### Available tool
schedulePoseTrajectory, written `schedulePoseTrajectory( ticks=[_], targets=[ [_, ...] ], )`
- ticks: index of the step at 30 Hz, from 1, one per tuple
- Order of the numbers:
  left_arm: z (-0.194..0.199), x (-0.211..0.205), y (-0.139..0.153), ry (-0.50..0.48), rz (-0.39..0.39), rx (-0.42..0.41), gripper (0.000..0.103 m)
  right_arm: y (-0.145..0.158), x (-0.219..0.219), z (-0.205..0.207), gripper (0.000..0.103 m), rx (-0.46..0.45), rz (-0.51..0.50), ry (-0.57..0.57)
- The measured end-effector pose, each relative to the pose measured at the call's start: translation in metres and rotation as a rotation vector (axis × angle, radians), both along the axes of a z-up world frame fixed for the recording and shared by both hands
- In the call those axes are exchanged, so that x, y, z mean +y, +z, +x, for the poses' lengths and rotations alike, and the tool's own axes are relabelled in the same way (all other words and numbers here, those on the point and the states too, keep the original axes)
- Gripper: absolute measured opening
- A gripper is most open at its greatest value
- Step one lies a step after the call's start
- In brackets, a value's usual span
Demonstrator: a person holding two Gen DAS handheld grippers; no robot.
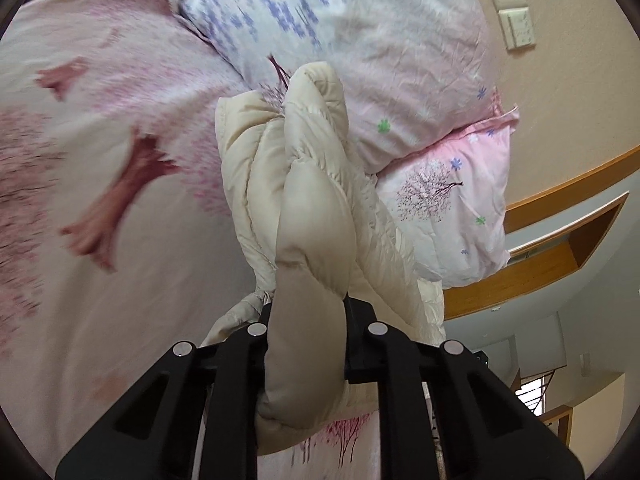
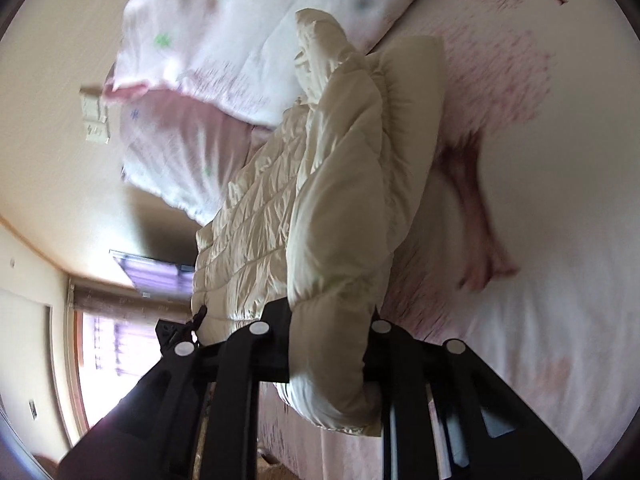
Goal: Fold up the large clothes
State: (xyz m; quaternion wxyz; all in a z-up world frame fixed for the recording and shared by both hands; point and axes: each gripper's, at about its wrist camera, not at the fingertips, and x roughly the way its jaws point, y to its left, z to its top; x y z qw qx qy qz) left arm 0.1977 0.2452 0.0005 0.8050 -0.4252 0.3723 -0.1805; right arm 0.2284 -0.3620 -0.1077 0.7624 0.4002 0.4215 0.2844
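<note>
The left gripper [image 1: 306,312] is clamping a puffy fold of the cream quilted jacket [image 1: 296,184], which is trailing toward 12 o'clock over the pink tree-print bedsheet [image 1: 120,280]. The right gripper [image 2: 332,320] is pinching the same jacket [image 2: 320,184], its bulk hanging toward 11 o'clock, near the floral pillows [image 2: 224,40].

A: State the left gripper condition.
B: The left gripper [image 1: 306,344] is clamped on a thick padded fold of the cream jacket [image 1: 312,216]. Both black fingers press against the fabric, which bulges out between and below them.

A: State the right gripper condition.
B: The right gripper [image 2: 330,344] is likewise clamped on a padded fold of the same jacket. Its view is rolled sideways, so the wrist is tilted.
</note>
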Motion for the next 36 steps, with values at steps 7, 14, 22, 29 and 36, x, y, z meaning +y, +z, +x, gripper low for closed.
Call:
schedulePoseTrajectory(
  ticks=[7,14,22,29,36],
  targets=[
    [-0.061,0.043,-0.009,0.084,-0.015,-0.014,0.015,-0.012,0.045,-0.031,0.018,0.02,0.0,0.096],
    [-0.076,0.051,-0.029,0.118,0.016,0.034,0.02,0.005,0.064,-0.051,0.055,-0.064,-0.347,-0.057],
    [-0.09,0.061,-0.019,0.197,0.093,0.031,0.064,0.07,0.113,-0.091,0.063,-0.351,-0.692,-0.355],
    [-0.158,0.06,-0.001,0.355,0.194,0.003,0.068,0.074,0.248,-0.085,0.049,-0.53,-0.794,-0.102],
    [-0.186,0.028,-0.019,0.334,0.139,0.032,0.074,0.053,0.292,-0.07,0.05,-0.525,-0.944,-0.102]
  ],
)
